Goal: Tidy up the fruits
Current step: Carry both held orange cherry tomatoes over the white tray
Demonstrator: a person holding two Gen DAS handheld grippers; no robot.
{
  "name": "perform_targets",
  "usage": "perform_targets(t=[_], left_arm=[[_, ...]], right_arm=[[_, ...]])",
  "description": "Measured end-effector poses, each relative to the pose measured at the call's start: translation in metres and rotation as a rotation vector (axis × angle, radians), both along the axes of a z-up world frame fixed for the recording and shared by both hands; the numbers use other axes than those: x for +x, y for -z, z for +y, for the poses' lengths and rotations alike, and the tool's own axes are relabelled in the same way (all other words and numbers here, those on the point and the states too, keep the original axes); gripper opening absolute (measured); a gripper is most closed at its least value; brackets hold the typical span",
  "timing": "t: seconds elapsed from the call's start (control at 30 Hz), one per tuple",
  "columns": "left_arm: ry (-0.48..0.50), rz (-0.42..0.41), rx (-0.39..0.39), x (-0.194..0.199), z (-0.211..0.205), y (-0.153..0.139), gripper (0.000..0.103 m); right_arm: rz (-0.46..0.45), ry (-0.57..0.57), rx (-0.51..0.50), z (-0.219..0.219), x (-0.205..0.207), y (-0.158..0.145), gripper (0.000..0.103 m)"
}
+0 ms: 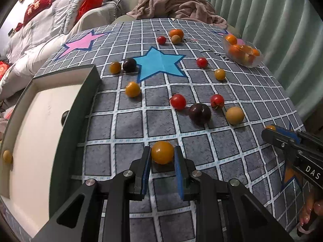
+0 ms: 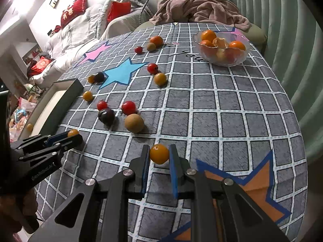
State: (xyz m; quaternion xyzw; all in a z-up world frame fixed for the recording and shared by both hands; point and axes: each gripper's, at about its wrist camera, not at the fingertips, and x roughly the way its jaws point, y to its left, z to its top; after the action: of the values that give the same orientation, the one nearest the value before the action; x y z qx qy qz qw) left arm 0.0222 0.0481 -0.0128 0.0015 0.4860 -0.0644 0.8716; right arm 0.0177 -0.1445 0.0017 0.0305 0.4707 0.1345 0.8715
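The left gripper (image 1: 162, 157) has its two black fingers with blue pads closed on a small round yellow-orange tomato (image 1: 162, 152), which sits between the pads close above the grey checked tablecloth with coloured stars (image 1: 129, 121). The right gripper (image 2: 159, 155) is closed in the same way on a second small yellow-orange tomato (image 2: 159, 153), and this one is lifted a little over the cloth, with its shadow under it. In the left wrist view, the right gripper comes in from the right edge with its fruit only partly seen between the tips. In the right wrist view, the left gripper comes in from the left edge. To the left of the left gripper stands a shallow rectangular tray with dark green walls and a white floor (image 1: 88, 104); inside it lie one yellow fruit (image 1: 7, 156) by the near wall and one dark fruit (image 1: 65, 117) against the right wall. More fruits are spread on the cloth: red cherry tomatoes (image 1: 178, 101), a dark purple plum (image 1: 199, 113), a tan round fruit (image 1: 234, 115) and other yellow tomatoes (image 1: 132, 89). At the far right of the table stands a clear glass bowl (image 2: 241, 59) filled with oranges (image 2: 208, 35). Behind the table a pink blanket (image 1: 177, 4) lies on a green seat.
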Motion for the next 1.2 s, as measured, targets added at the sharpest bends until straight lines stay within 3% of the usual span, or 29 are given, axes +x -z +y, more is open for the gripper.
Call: perform_targets(t=[0.67,0.93,1.2], left_arm=[[-0.034,-0.076,-0.015,-0.030,0.044,-0.046,0.024],[-0.116,-0.111,0.023,-0.034,0.092,-0.056,0.024],[-0.256,-0.102,0.049,-0.035,0.156,-0.045,0.024]], right_arm=[[-0.022,-0.053,0.033,0.038,-0.007,-0.034,0.020],[-0.032,-0.126,0.040,0.085,-0.004,-0.053,0.020],[-0.020,-0.232,0.032,0.153,0.004,-0.058,0.021]])
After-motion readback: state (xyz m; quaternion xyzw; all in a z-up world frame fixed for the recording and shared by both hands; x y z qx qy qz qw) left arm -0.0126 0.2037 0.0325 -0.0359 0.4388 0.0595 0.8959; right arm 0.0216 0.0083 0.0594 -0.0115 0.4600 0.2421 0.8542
